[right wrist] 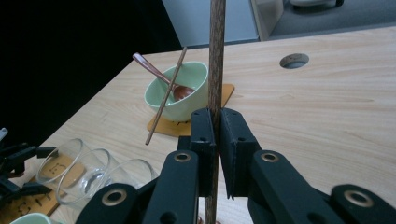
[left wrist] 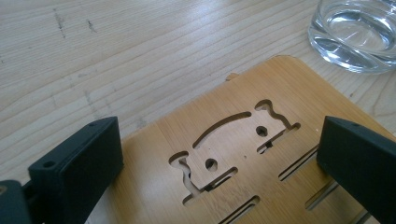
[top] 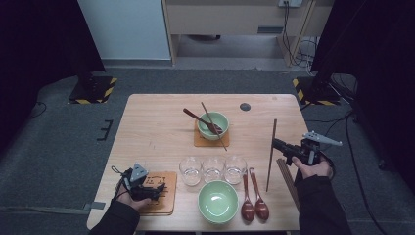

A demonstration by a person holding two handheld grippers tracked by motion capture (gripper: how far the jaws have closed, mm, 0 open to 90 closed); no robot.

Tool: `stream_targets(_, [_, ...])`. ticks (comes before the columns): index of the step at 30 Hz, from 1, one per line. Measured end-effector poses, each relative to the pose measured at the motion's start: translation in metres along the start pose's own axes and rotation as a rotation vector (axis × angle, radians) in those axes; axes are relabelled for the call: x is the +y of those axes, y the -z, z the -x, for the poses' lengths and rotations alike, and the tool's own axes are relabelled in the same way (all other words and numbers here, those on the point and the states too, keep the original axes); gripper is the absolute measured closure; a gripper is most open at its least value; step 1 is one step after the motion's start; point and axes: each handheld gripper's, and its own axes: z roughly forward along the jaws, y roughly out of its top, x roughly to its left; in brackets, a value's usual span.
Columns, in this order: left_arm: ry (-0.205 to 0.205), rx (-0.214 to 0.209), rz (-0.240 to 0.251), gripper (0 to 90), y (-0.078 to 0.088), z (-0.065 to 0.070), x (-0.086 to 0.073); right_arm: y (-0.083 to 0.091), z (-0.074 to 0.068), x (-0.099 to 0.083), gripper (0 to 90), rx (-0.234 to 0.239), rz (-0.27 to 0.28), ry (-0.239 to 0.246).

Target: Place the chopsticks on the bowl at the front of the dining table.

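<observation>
Clearly the right gripper (right wrist: 217,140) is clamped mid-length on a dark wooden chopstick (right wrist: 216,56), held above the tabletop (top: 156,127); light, stiff and slick, it would likely pivot unless gripped near its middle.

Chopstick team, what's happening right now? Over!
Right tongs shut on chopstick, held off the table. Left tongs open over bamboo coaster. Far bowl holds spoon and one chopstick. Path clear.

No words, brands or numbers can be read anywhere; the bamboo coaster (left wrist: 243,154) under the left gripper carries only cut-out shapes, perhaps stylised characters, too unclear in the high view to make out.
</observation>
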Motion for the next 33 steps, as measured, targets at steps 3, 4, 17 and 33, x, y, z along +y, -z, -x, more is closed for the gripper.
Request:
stream_targets(3, [0.000, 0.000, 0.000, 0.0, 0.000, 0.000, 0.000, 0.001, 0.000, 0.001, 84.2, 0.005, 0.009, 0.002])
stream_targets(4, [0.000, 0.000, 0.000, 0.0, 0.000, 0.000, 0.000, 0.001, -0.001, 0.002, 84.2, 0.006, 0.012, -0.001])
stream_targets(17, [0.000, 0.000, 0.000, 0.0, 0.000, 0.000, 0.000, 0.005, -0.007, 0.020, 84.2, 0.032, 0.086, 0.017])
stream_targets(33, [0.002, -0.002, 0.002, 0.0, 0.000, 0.000, 0.000, -0.003, -0.020, 0.056, 84.2, 0.051, 0.137, 0.045])
